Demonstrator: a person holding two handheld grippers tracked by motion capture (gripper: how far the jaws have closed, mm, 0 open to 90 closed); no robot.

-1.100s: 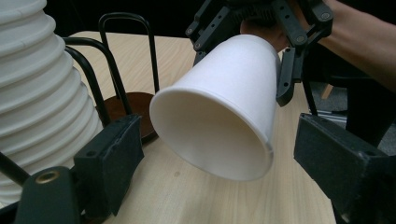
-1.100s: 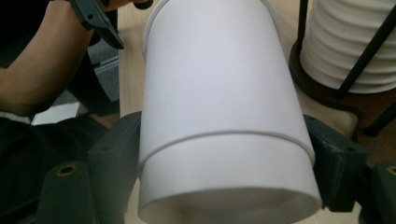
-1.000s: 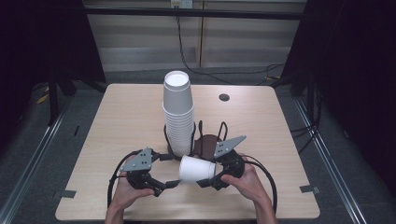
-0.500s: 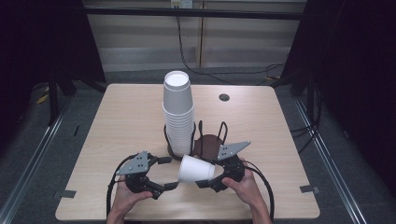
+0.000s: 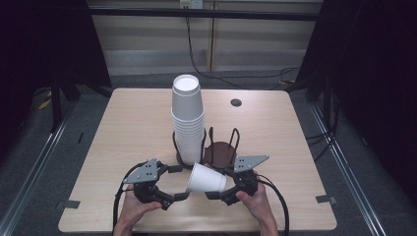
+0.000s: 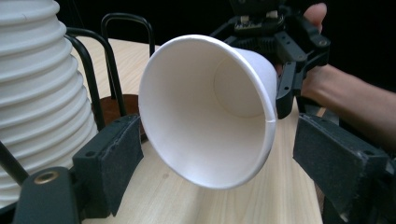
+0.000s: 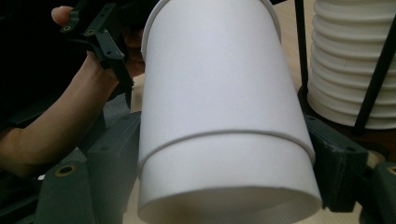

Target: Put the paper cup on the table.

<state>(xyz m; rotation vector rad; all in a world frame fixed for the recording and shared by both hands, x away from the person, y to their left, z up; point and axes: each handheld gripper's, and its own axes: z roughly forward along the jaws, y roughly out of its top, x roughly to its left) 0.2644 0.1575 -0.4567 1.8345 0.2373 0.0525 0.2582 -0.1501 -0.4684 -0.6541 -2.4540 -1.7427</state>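
Pale wood-grain laminate covers the worktop (image 5: 128, 128), a rounded-corner slab with a smooth, matt face and one small dark round grommet (image 5: 236, 103) set near its far edge. At its middle rises a tall stack of white cups (image 5: 187, 118), nested mouth-down so that their rolled rims form a ribbed column under one smooth tapered cup on top. The stack stands inside a black wire rack (image 5: 235, 137), made of thin bent rods that loop upward around two round seats. The seat beside the stack shows a dark brown disc (image 5: 220, 152) as its floor.

Just in front of the rack, near the person's edge of the worktop, the single white cup (image 5: 206, 178) lies on its side in the air between the two tools. It is a plain cone of thin, smooth material with a fine rolled lip, and its mouth faces the left gripper (image 5: 178, 183). In the right gripper view a raised line circles its wall not far from the base.

The right gripper (image 5: 222, 184) pinches this cup: its black, grainy padded fingers (image 7: 116, 158) press on opposite sides of the wall near the base. The left gripper's fingers (image 6: 109, 161) stand spread, with the cup's open mouth between them. One pad is right at the rim, while the other is clear of it. Each tool carries a grey three-cornered plate and trails a black cable.
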